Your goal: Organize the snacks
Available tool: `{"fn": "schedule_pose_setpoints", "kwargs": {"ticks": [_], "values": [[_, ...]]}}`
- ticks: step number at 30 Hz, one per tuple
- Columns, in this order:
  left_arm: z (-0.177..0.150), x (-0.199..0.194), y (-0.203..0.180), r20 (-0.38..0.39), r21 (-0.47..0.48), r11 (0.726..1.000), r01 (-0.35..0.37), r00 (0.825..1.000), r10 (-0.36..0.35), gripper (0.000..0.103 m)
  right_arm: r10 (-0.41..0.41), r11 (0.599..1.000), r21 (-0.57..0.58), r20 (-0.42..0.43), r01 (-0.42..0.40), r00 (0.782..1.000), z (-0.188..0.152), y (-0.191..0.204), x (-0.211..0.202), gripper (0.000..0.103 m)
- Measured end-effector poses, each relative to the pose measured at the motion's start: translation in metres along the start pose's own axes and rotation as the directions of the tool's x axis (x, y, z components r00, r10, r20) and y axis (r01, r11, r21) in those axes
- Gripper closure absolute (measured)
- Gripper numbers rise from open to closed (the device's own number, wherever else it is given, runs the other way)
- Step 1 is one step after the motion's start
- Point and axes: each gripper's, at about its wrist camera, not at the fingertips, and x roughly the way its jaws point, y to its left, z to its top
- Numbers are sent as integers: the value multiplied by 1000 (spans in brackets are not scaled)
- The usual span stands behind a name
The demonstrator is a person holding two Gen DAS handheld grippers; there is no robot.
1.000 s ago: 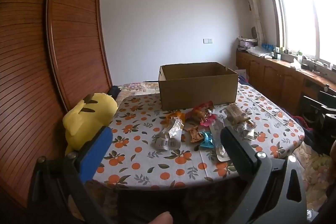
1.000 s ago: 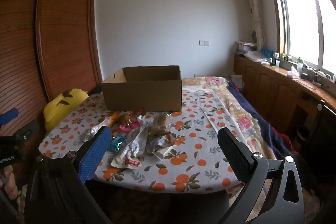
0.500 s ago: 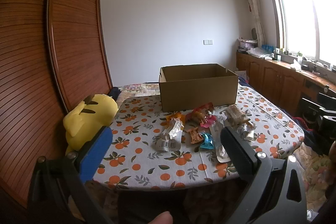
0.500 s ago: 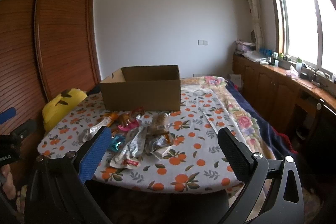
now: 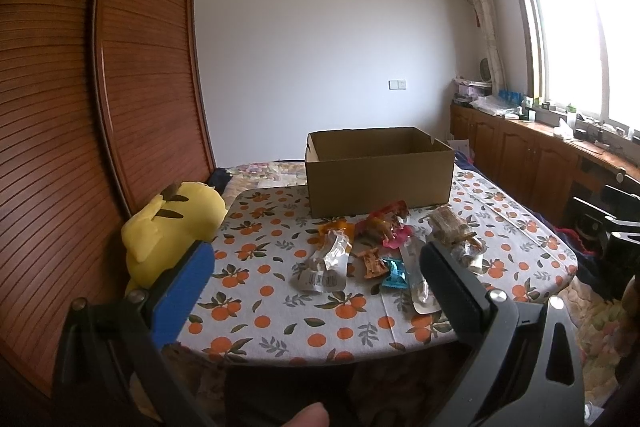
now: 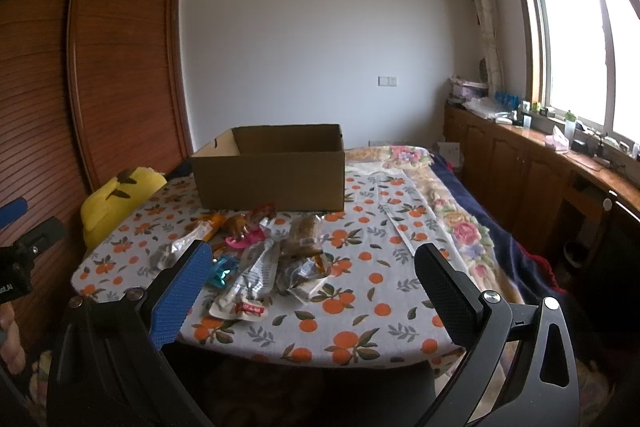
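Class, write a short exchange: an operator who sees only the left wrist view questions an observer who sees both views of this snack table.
Operator: I see the cardboard box behind the snacks. Are the right tongs holding anything?
Observer: No. The right tongs are open, with nothing between them.
Operator: The black finger of my left tongs hides the near end of the long clear packet. What is there?
Observer: A red and white label lies across that end.
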Motion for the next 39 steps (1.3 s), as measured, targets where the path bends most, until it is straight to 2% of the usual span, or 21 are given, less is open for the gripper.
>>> {"fn": "schedule_pose_setpoints", "kwargs": {"ticks": [39], "values": [[-2,0,0,-5,3,1000,0,1000,0,0,4,1000,-6,-9,-4,1000,-7,0,0,0]]}}
